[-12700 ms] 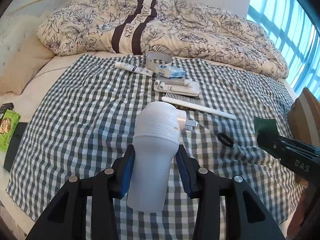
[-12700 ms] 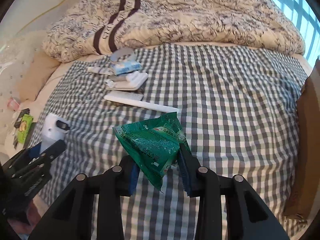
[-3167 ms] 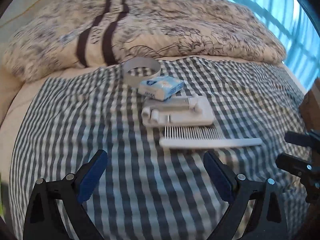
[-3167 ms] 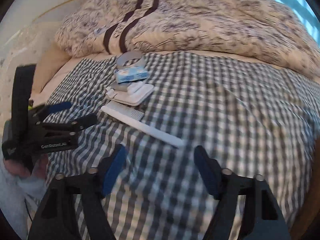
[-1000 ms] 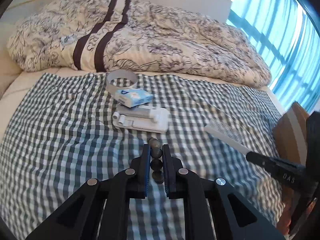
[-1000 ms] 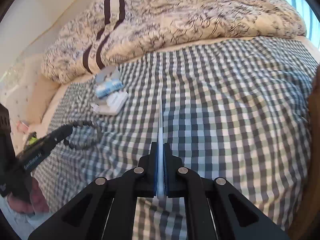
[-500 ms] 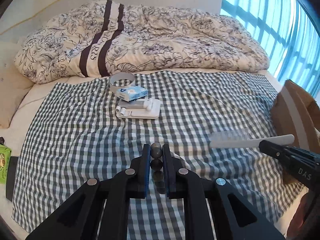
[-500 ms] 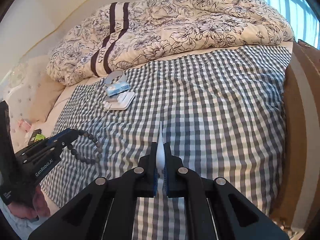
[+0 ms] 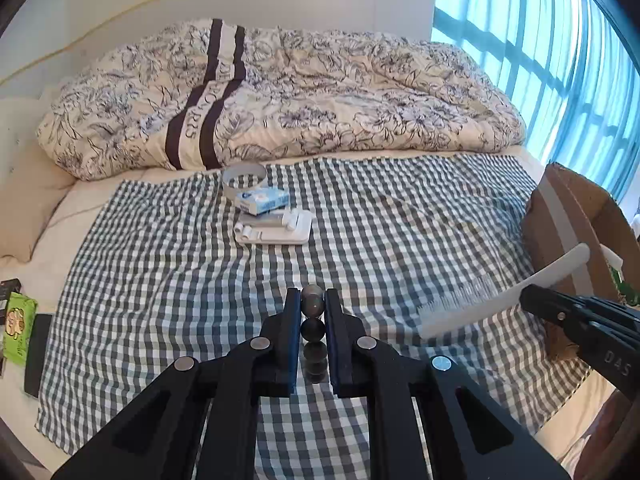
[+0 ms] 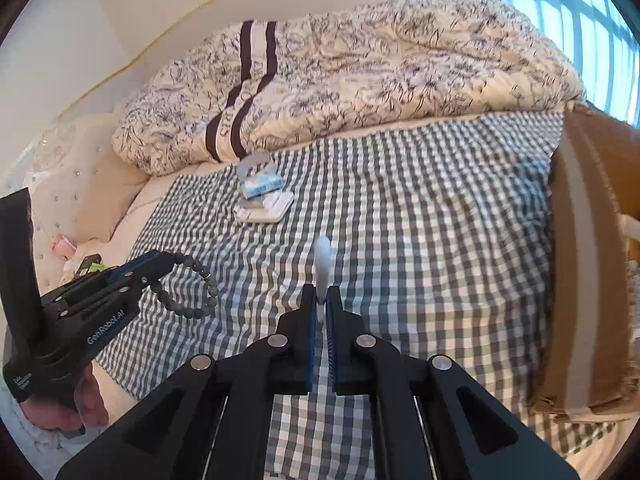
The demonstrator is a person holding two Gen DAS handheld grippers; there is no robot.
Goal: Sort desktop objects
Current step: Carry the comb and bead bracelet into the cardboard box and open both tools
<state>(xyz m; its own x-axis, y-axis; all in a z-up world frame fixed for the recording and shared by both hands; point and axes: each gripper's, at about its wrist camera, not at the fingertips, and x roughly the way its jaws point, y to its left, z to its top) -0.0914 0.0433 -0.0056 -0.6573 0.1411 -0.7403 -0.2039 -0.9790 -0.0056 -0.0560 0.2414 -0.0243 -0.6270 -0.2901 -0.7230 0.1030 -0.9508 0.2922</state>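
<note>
- The bed (image 9: 400, 240) carried everything, under a checked cloth (image 10: 440, 220) with a floral duvet (image 9: 320, 100) heaped along its far edge.
- A cardboard box (image 10: 580, 260) stood at the bed's right edge, seemingly the place the sorted things go — a green packet carried earlier showed just behind its flap.
- Near the far edge, left of centre, the leftover cluster sat untouched: a white tray (image 9: 276, 230), a blue-and-white box (image 9: 262, 200) touching it, and a tape roll (image 9: 244, 178) behind.
- The white comb (image 9: 500, 296), which three seconds before lay on the cloth in front of the tray, was now in the air, pinched at its handle by the right tool (image 10: 320, 308), jaws nearly together, its tip close to the box.
- The left tool (image 9: 312, 312), wide and empty three seconds before, was closed on a dark bead bracelet (image 10: 192, 284), the loop hanging clear above the cloth's near left part.
- Both lifts looked finished; what remained for these two items was likely the carry to the box, then the cluster.
</note>
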